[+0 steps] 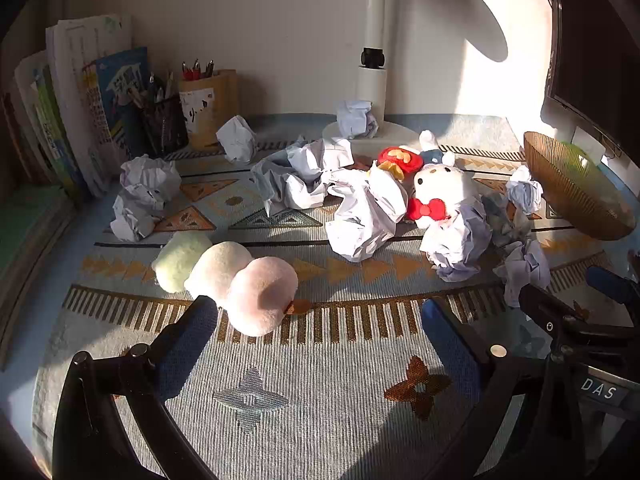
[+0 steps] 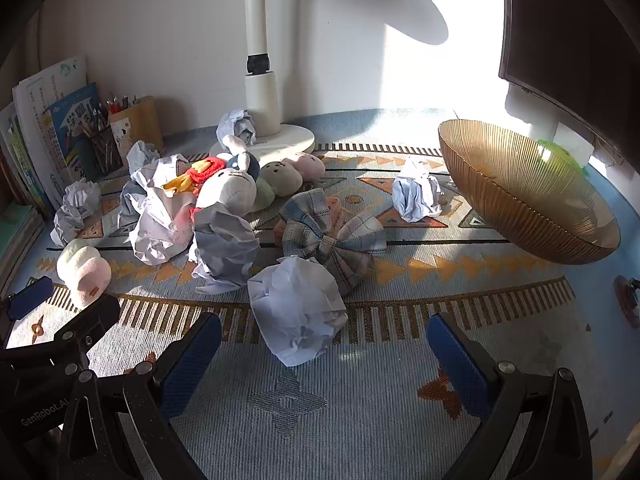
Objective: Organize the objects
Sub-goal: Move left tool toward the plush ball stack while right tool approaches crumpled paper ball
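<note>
Blue pads of the right gripper (image 2: 324,344) sit closest, its jaws spread wide and holding nothing, with a crumpled paper ball (image 2: 297,309) lying between them on the surface (image 2: 360,420). I think the job now is to pick up this ball. To do it well, push a little further so the ball sits deep between the pads, then squeeze softly, because paper squashes and can slip out. The brown bowl (image 2: 528,216) sits tipped off to the right and looks like a good place for it. The left gripper (image 1: 320,316) also has its jaws spread and empty, with the pink end of a soft three-ball toy (image 1: 228,276) just beside its left pad.
</note>
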